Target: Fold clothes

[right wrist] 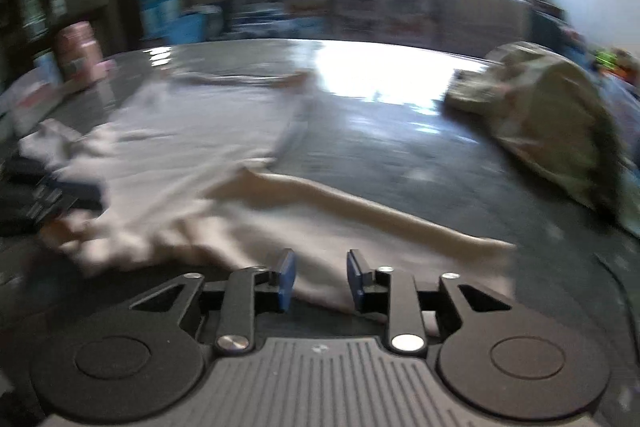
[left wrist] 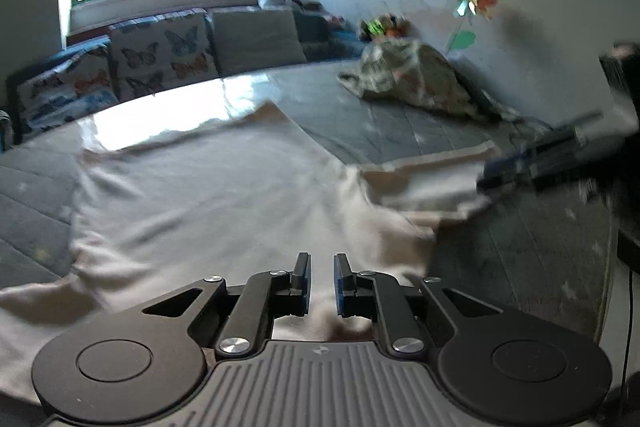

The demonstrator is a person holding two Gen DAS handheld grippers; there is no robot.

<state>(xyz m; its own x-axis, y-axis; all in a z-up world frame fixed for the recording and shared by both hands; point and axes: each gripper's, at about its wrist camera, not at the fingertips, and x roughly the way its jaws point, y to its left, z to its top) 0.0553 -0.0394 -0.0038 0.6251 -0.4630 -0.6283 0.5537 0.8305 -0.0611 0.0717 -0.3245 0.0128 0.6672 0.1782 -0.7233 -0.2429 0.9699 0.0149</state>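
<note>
A pale beige garment [left wrist: 208, 187] lies spread on the grey round table [left wrist: 520, 259], partly folded with a sleeve or edge doubled over at its right. My left gripper [left wrist: 322, 281] hovers over its near edge, jaws open with a small gap and nothing between them. The right gripper shows blurred at the right of the left wrist view [left wrist: 532, 163], at the garment's folded edge. In the right wrist view the same garment [right wrist: 192, 163] lies ahead, with a rolled hem running right. My right gripper [right wrist: 320, 279] is open over the cloth's near edge. The left gripper appears blurred at far left [right wrist: 44, 199].
A crumpled patterned camouflage garment [left wrist: 412, 79] sits at the table's far right [right wrist: 552, 131]. Butterfly-print cushions [left wrist: 160, 55] line a bench under the window. A paper flower [left wrist: 476, 3] stands by the wall. Pink containers [right wrist: 78, 47] stand beyond the table's left edge.
</note>
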